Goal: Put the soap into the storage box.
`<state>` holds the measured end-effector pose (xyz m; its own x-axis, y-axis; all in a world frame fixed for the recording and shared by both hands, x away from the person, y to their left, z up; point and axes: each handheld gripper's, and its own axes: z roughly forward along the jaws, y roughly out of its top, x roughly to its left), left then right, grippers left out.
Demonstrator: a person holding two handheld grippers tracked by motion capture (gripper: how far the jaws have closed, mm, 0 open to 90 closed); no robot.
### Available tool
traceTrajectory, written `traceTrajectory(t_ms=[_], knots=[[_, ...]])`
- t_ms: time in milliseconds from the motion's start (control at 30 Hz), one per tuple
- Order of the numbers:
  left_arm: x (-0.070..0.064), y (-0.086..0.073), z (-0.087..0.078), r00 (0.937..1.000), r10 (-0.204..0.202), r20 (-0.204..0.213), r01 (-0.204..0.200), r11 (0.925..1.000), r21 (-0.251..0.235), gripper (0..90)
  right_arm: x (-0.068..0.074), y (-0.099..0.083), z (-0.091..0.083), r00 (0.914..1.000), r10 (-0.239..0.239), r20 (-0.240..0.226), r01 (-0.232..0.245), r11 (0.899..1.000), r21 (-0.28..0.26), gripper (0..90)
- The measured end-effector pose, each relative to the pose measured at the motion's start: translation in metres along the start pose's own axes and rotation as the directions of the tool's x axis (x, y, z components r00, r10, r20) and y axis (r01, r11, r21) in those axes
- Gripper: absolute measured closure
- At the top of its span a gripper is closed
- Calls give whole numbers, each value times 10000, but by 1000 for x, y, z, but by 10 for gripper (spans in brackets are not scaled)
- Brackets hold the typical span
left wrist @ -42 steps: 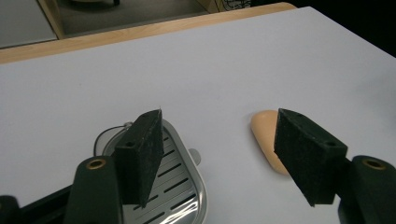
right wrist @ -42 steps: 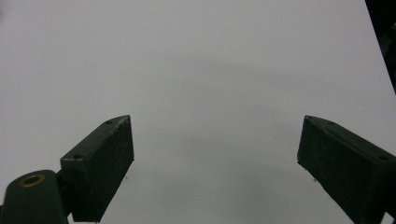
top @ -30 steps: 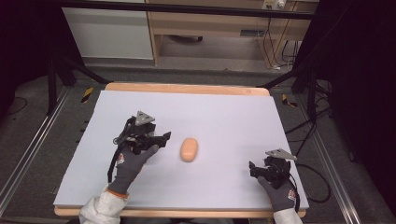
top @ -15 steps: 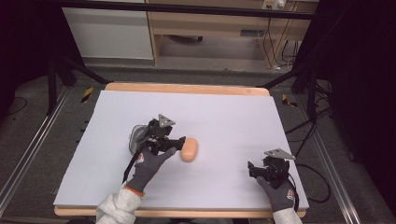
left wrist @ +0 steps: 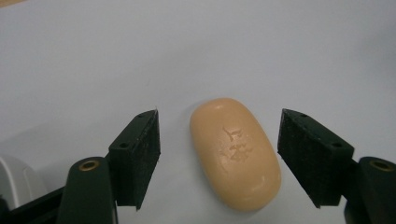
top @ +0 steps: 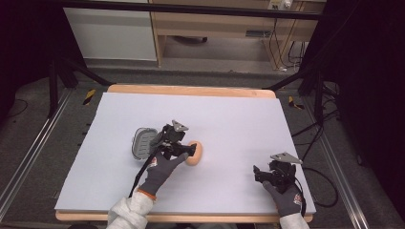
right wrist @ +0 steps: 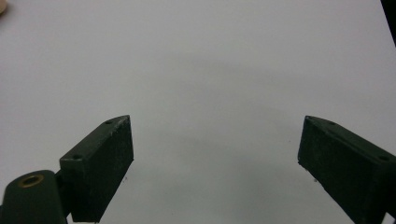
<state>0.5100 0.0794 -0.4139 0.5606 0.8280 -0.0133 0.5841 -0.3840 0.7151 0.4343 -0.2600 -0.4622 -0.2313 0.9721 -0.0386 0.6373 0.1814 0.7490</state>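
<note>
A peach oval bar of soap (top: 194,152) lies on the white table sheet near the middle; in the left gripper view the soap (left wrist: 235,152) shows a stamped mark on top. My left gripper (top: 190,151) is open, its jaws standing on either side of the soap without touching it (left wrist: 219,156). A grey soap case (top: 143,143) lies just left of that hand. My right gripper (top: 258,173) rests open near the front right of the table, with bare sheet between its jaws (right wrist: 215,158).
The white sheet (top: 229,119) covers a wooden-edged table. Black stand legs and cables lie on the floor to either side. A wooden shelf unit stands beyond the far edge.
My left gripper has moved right from the soap case's spot to the soap, now straddling it. The soap case is uncovered. The right gripper has stayed put.
</note>
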Motion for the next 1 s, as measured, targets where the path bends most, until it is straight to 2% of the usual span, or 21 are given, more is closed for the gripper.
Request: traceTrajectory(t_ms=[233,533,800,1000], knots=[[-5,-5,12,9999,31,-106,-28,9994,346,277,2,1,2,9999,-135,-34,136,9999,73,107],[-8,-8,24,10000,16,-27,-14,9980,640,258,1,1,3,9998,-169,-67,170,9997,151,107],[-13,-8,36,9997,-222,86,214,9963,831,248,3,2,5,9998,-178,-110,181,9995,273,107],[-15,-7,43,9997,-240,66,232,9938,1090,236,3,2,5,9998,-149,-164,154,9994,301,107]])
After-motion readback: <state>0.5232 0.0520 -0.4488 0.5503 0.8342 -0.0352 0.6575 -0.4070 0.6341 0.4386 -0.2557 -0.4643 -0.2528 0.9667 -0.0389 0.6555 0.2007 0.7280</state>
